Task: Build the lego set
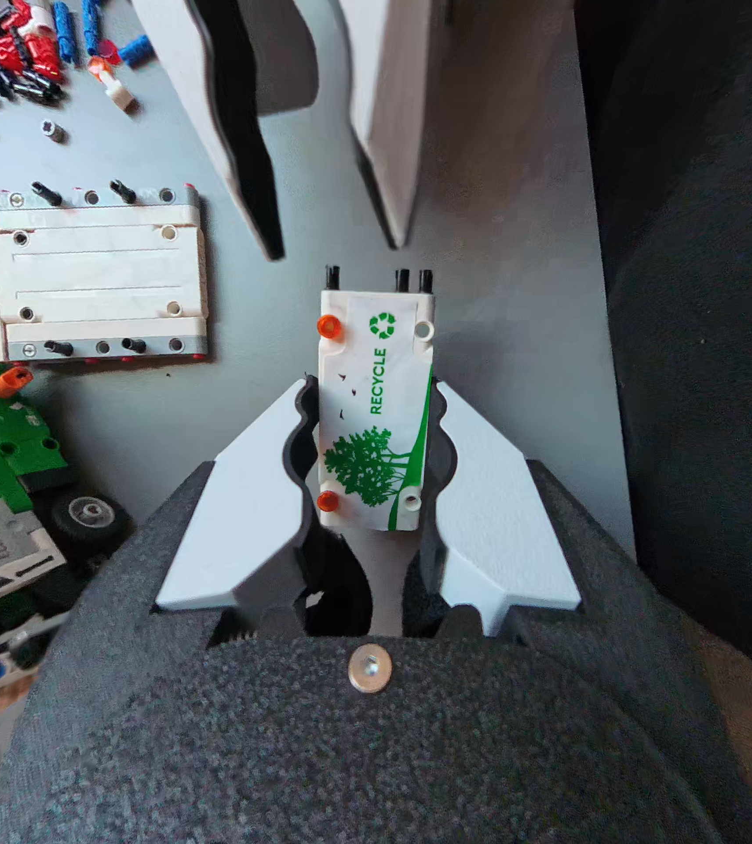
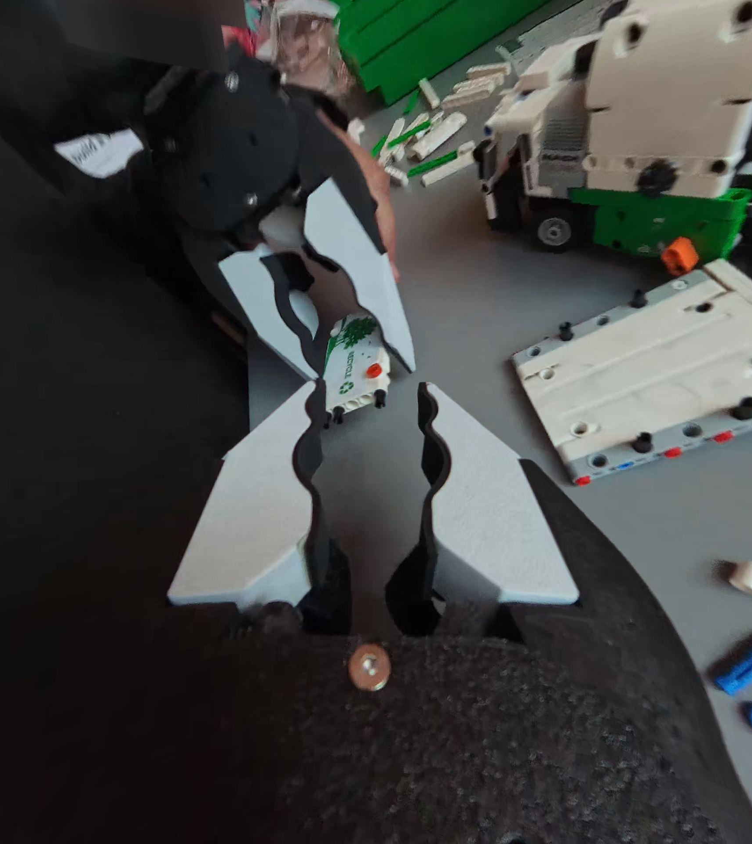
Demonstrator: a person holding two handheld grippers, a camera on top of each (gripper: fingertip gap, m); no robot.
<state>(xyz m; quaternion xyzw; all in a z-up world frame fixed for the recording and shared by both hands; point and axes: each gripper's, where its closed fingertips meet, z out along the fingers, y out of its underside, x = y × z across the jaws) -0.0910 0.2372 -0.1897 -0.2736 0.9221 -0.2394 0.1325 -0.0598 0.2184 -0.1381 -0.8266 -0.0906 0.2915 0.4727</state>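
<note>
Your left fingers (image 1: 305, 438) are clamped on the long edges of a white panel (image 1: 374, 411) printed in green, held above the grey counter (image 1: 502, 319) with its black pins (image 1: 401, 279) pointing away from you. Both pads press it, so the hold looks sound; keep the squeeze even, since the panel is thin and would likely twist if one side slips. Your right gripper (image 2: 367, 392) stands with its fingers apart and nothing between them, just short of the pinned end. If you bring it in, I'd keep it square to that end, clear of the pins and the orange studs (image 1: 328, 326).

A larger white plate (image 1: 91, 274) lies well apart to the left. The panel's underside is hidden. The toy truck (image 2: 616, 137) and loose parts (image 1: 22, 59) are blurred and cut off.
</note>
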